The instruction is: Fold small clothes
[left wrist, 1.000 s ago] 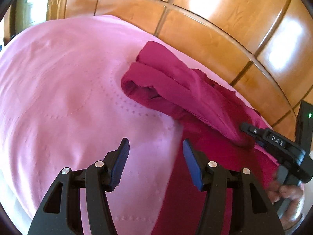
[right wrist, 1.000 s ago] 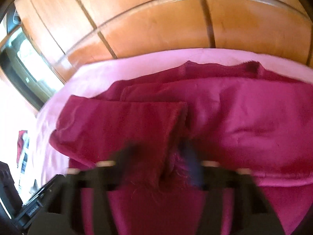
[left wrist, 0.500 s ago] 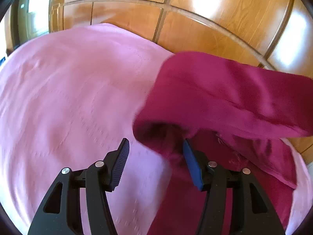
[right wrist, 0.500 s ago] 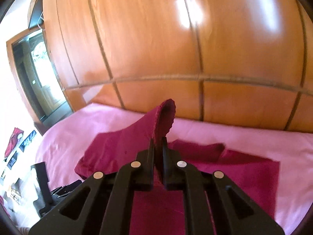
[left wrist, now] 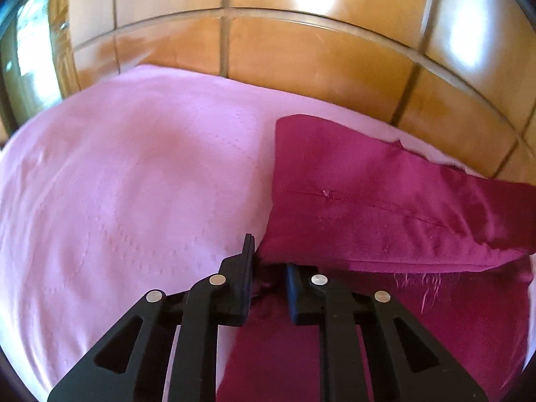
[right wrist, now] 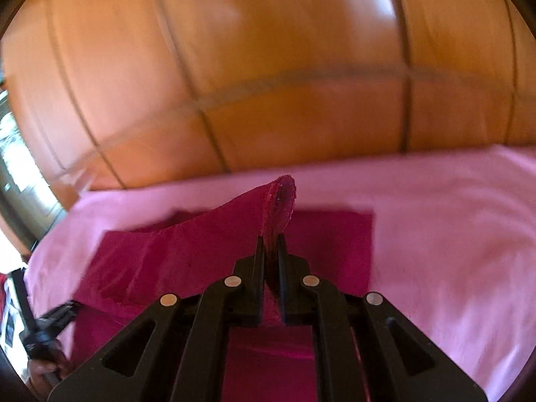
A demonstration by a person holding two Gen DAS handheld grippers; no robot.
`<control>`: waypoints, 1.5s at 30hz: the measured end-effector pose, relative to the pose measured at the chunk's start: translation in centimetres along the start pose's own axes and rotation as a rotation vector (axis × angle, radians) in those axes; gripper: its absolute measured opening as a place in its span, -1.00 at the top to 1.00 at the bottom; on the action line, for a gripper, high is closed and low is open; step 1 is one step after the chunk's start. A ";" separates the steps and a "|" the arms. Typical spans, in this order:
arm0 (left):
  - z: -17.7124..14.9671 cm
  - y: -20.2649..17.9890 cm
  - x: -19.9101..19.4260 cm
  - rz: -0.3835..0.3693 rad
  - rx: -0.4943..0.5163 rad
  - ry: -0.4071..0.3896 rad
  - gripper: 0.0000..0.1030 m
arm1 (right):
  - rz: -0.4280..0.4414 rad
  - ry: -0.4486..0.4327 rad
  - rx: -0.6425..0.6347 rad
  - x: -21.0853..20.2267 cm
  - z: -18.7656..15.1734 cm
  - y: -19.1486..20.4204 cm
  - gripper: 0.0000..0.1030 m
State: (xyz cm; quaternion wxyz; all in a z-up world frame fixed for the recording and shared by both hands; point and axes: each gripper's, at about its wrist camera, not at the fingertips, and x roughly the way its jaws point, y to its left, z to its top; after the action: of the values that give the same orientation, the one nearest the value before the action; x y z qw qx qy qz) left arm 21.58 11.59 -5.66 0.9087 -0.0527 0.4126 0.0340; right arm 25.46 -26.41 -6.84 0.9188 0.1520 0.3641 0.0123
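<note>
Garment position, left claw: the magenta garment [left wrist: 385,194] lies on the pink bedsheet [left wrist: 134,184], ahead and to the right of the left gripper [left wrist: 268,264]; its near left corner runs down into the gap between the fingers
Garment position, right claw: a raised fold of the magenta garment [right wrist: 201,244] stands up directly in front of the right gripper [right wrist: 271,244], the rest spreading flat to either side and below it
Left claw opening: narrow gap, fingers not fully together
Left claw contact: bunched cloth sits between the fingers; grasping the garment's corner, though the pinch point itself is partly hidden by the fabric
Right claw opening: nearly closed, only a cloth's thickness between the fingers
Right claw contact: clenched on the garment's edge, which rises above the fingertips as a curled tip
Upper layer: in the left wrist view a folded-over layer lies across the garment, its frayed edge just right of the claw
Surroundings: wooden panelled wall [right wrist: 268,67] beyond the bed, ahead of both claws
Other claw in view: the left gripper shows dimly at the lower left of the right wrist view, blurred
</note>
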 end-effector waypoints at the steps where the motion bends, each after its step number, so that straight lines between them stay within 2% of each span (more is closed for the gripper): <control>1: -0.2 -0.2 0.0 0.001 0.010 0.003 0.69 | -0.017 0.016 0.011 0.6 -0.6 -0.8 0.89; 4: -0.6 0.0 0.0 0.000 0.021 0.014 0.69 | -0.018 0.061 0.071 2.4 -2.3 -2.5 0.89; 6: -0.7 0.5 -0.3 -0.035 0.011 0.022 0.69 | -0.010 0.053 0.086 2.5 -2.6 -2.9 0.89; 9: -1.1 1.6 -2.2 -0.097 -0.022 0.006 0.55 | -0.018 0.050 0.075 2.0 -2.4 -2.8 0.89; 12: -1.4 3.1 -4.7 -0.167 -0.076 -0.051 0.55 | -0.012 0.044 0.077 1.3 -2.2 -2.8 0.89; 14: -0.8 3.4 -5.9 -0.199 -0.091 -0.092 0.50 | -0.011 0.039 0.093 0.7 -2.1 -3.1 0.72; 15: -0.4 3.3 -6.1 -0.222 -0.093 -0.098 0.28 | -0.008 0.031 0.103 0.4 -2.0 -3.1 0.62; 16: 0.1 2.9 -6.3 -0.245 -0.088 -0.106 0.17 | -0.005 0.018 0.109 -0.1 -1.9 -3.0 0.52; 19: 0.9 1.0 -5.7 -0.262 -0.034 -0.105 0.18 | 0.005 -0.003 0.099 -1.3 -1.8 -2.3 0.35; 24: 0.7 -2.9 -2.4 -0.257 0.065 -0.024 0.18 | 0.049 0.010 0.016 -0.9 -1.5 1.3 0.15; 25: 0.4 -3.3 -1.9 -0.250 0.082 -0.014 0.18 | 0.047 0.022 -0.013 -0.3 -1.6 2.3 0.03; 27: -0.4 -4.3 -0.6 -0.224 0.135 0.022 0.18 | 0.038 0.040 -0.044 0.8 -2.0 3.4 -0.08; 30: -1.2 -4.4 -0.6 -0.212 0.165 0.006 0.15 | -0.016 0.078 -0.123 2.4 -3.6 4.2 -0.13; 33: -0.5 -2.0 -1.9 -0.298 0.077 -0.016 0.15 | -0.012 0.057 -0.150 2.3 -4.2 4.0 -0.13; 34: 0.1 -0.4 -2.4 -0.316 0.019 -0.042 0.15 | -0.004 0.057 -0.144 2.4 -4.2 3.8 -0.14; 36: 1.7 2.0 -2.0 -0.332 -0.073 -0.042 0.15 | 0.009 0.054 -0.133 2.5 -4.2 3.5 -0.15; 39: 4.4 5.8 0.6 -0.380 -0.228 0.029 0.15 | 0.014 0.050 -0.134 2.5 -4.3 3.4 -0.19; 45: 7.4 7.8 6.3 -0.464 -0.332 0.153 0.15 | 0.009 0.042 -0.141 2.6 -4.4 3.7 -0.22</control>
State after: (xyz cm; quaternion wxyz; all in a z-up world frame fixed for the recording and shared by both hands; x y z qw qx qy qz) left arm 30.37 20.33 -6.10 0.8374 -0.2963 0.4455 -0.1118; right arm 24.71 -21.32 -10.54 0.9193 0.0883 0.3809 0.0449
